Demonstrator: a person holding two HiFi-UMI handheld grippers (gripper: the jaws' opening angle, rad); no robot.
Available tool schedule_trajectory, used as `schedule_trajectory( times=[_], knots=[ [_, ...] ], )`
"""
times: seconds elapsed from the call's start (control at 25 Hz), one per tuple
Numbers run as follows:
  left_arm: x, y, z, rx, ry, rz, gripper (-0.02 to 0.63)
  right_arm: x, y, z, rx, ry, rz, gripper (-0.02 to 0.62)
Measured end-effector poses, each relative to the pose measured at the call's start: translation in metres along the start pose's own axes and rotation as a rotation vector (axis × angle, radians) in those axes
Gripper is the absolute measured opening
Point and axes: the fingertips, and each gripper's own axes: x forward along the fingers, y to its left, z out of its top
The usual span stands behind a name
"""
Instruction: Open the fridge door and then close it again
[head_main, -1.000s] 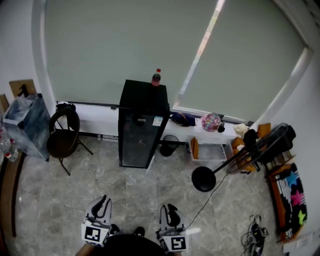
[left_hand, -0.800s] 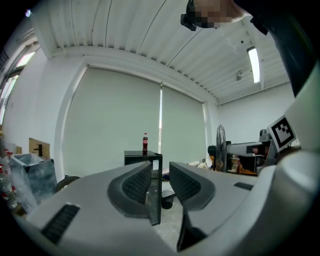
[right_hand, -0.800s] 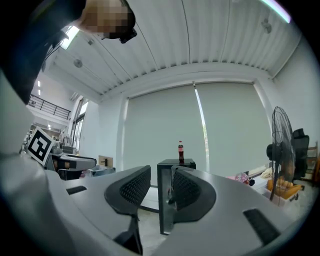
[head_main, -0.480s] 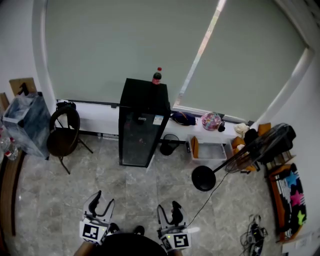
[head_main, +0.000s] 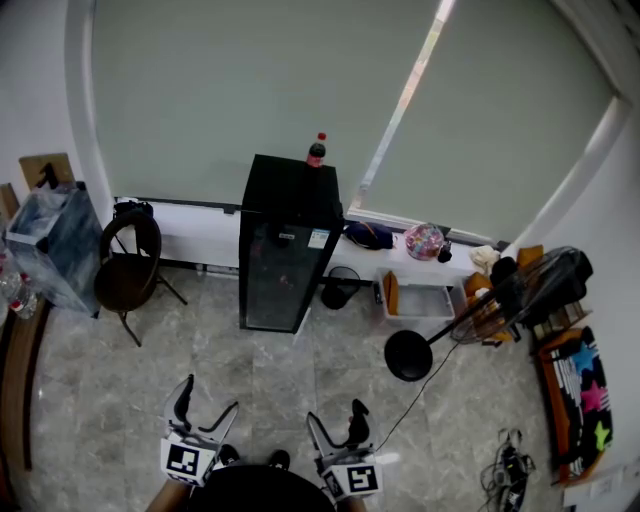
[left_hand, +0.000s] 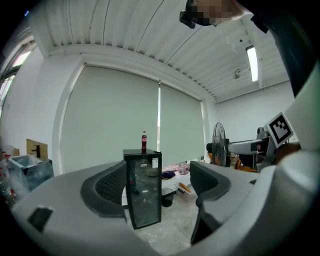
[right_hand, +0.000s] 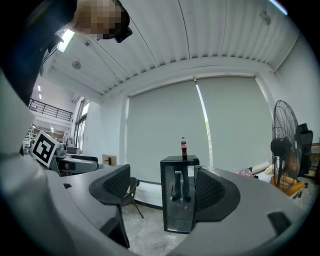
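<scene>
Both pairs of jaws stand wide apart with nothing gripped: they have just been opening. The left gripper (head_main: 207, 403) and right gripper (head_main: 335, 418) sit side by side at the bottom centre of the head view, well apart from the black glass-fronted fridge (head_main: 285, 250) at upper centre. Its door looks shut, though it shows small. A bottle (head_main: 316, 151) stands upright on top, and a chair (head_main: 127, 270) sits to the left.

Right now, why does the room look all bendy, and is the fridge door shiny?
Head view: the wide lens bows the blind edges. Left gripper view: the fridge leans a bit, and the picture's rim goes black. Right gripper view: the glass door is shiny, mirroring what look like someone's legs.
</scene>
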Motion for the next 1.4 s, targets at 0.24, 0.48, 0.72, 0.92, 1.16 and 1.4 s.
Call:
schedule_trajectory(
  times=[0.24, 0.48, 0.72, 0.92, 1.16, 1.4],
  knots=[
    [-0.002, 0.003, -0.003, 0.01, 0.01, -0.025, 0.449, 0.002, 0.005, -0.002, 0.003, 0.005, -0.005, 0.413],
    [-0.008, 0.015, -0.001, 0.015, 0.014, -0.035, 0.468, 0.004, 0.011, -0.007, 0.006, 0.038, -0.027, 0.414],
    [-0.015, 0.027, 0.006, 0.021, -0.019, -0.07, 0.48, 0.011, 0.031, -0.005, -0.004, 0.043, -0.037, 0.414],
    [-0.021, 0.042, 0.005, 0.016, -0.018, -0.095, 0.48, 0.017, 0.055, -0.001, -0.014, 0.037, -0.044, 0.414],
    [-0.025, 0.057, -0.003, -0.001, -0.007, -0.107, 0.48, 0.015, 0.069, -0.012, -0.019, 0.047, -0.059, 0.414],
    [-0.022, 0.069, -0.014, -0.026, 0.012, -0.105, 0.48, 0.02, 0.067, -0.016, -0.003, 0.083, -0.085, 0.414]
  ],
)
